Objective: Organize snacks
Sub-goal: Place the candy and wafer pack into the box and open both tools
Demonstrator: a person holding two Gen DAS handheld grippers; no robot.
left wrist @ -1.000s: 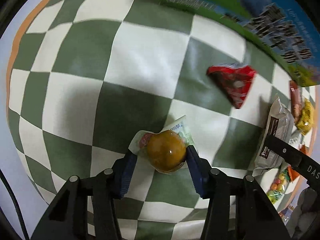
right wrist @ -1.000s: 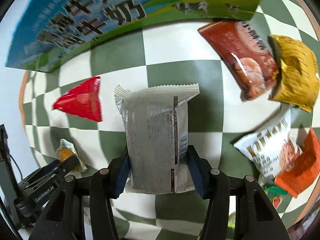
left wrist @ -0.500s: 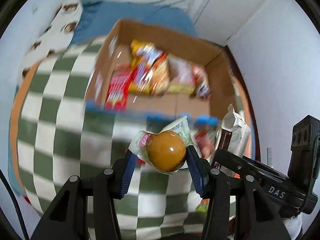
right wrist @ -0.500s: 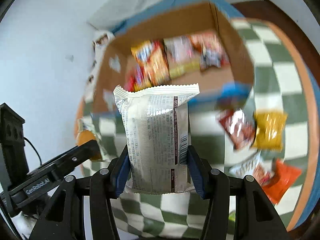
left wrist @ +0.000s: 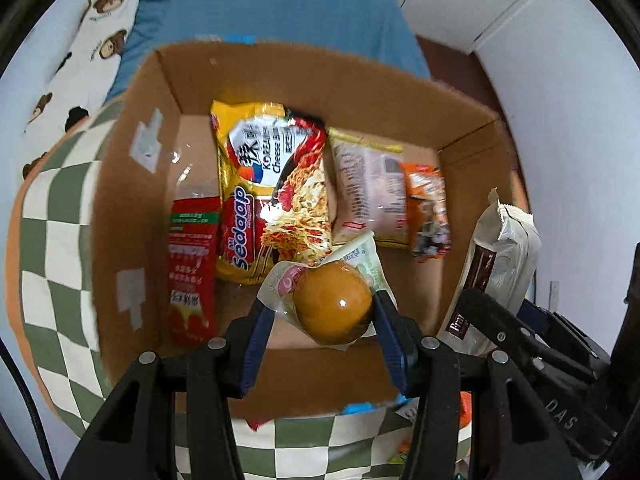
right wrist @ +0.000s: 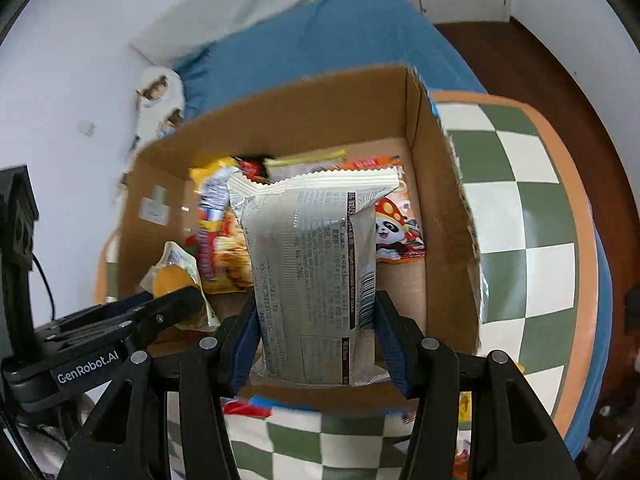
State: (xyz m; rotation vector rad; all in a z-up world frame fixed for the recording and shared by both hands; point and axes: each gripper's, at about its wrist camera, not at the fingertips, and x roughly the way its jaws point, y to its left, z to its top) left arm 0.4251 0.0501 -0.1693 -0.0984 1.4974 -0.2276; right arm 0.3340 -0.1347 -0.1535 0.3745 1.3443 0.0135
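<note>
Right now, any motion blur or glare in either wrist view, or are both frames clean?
Left wrist view: mostly sharp; a glare spot sits on the round orange snack in the left gripper, and the cardboard box left wall smears slightly. Right wrist view: the silver cookie packet in the right gripper is crisp, while the noodle packets behind it are blurred. Both views show strong fisheye bending.

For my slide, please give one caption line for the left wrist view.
Left claw holds a wrapped round bun over the open cardboard box of snacks.
</note>
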